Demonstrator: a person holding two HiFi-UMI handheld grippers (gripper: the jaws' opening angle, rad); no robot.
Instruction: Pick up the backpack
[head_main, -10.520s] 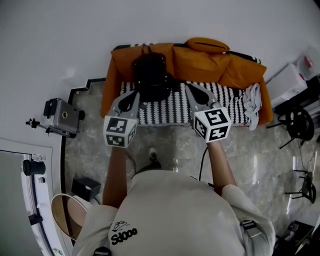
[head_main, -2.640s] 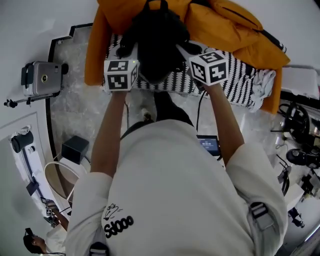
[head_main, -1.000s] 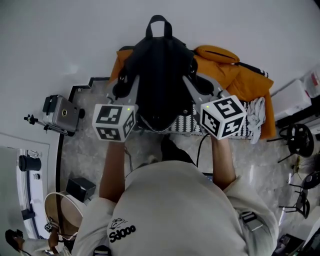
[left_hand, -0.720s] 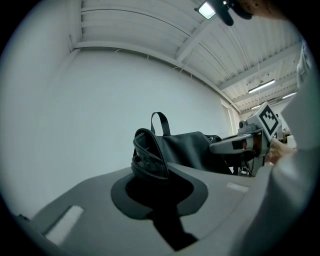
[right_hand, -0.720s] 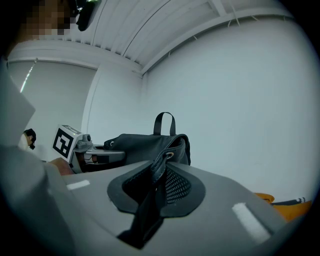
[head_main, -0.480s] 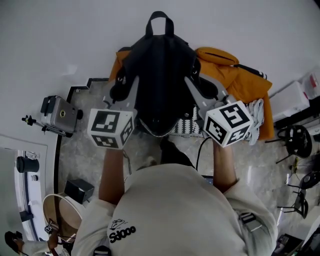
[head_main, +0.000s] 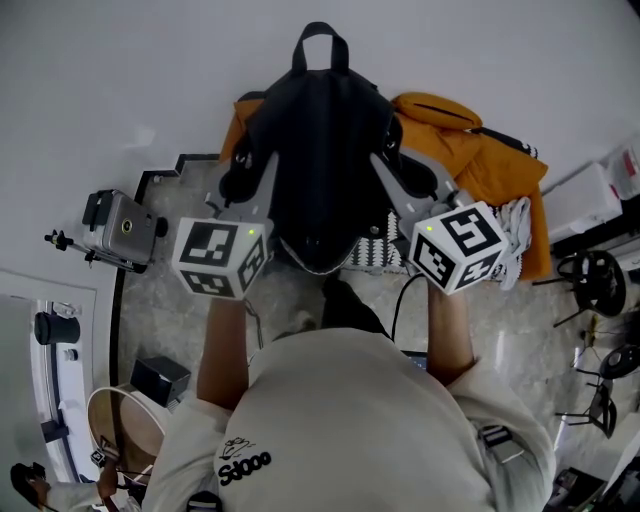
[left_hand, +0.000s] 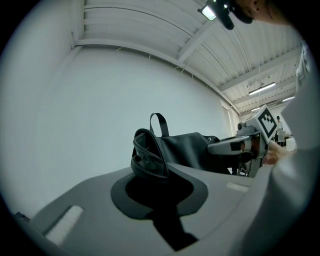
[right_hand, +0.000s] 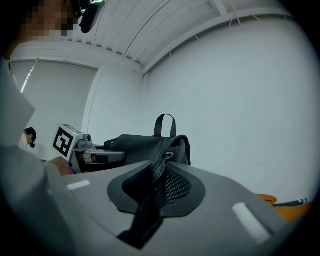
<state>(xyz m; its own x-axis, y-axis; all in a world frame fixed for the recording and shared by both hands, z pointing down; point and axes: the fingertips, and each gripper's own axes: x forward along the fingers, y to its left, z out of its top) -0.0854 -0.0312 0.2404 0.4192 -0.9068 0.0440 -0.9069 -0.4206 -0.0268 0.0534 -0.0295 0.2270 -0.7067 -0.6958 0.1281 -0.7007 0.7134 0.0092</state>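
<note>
Jaws nearly closed on both sides, each pinching part of the backpack (head_main: 320, 150). Left gripper (head_main: 243, 178) has a padded black strap; right gripper (head_main: 393, 172) has the mesh-lined strap (right_hand: 175, 186). In both gripper views the fabric sits right between the pads. I'm holding the bag between the two grippers, over the orange sofa (head_main: 490, 165), with its top handle (head_main: 317, 45) toward the wall behind the sofa. The bag's lower end covers part of the striped throw (head_main: 375, 250) on the sofa seat, so I can't see the gap directly. I judge it lifted clear, with the pick-up essentially done. Left to do: keep both pinches firm, since strap grips could slip.
</note>
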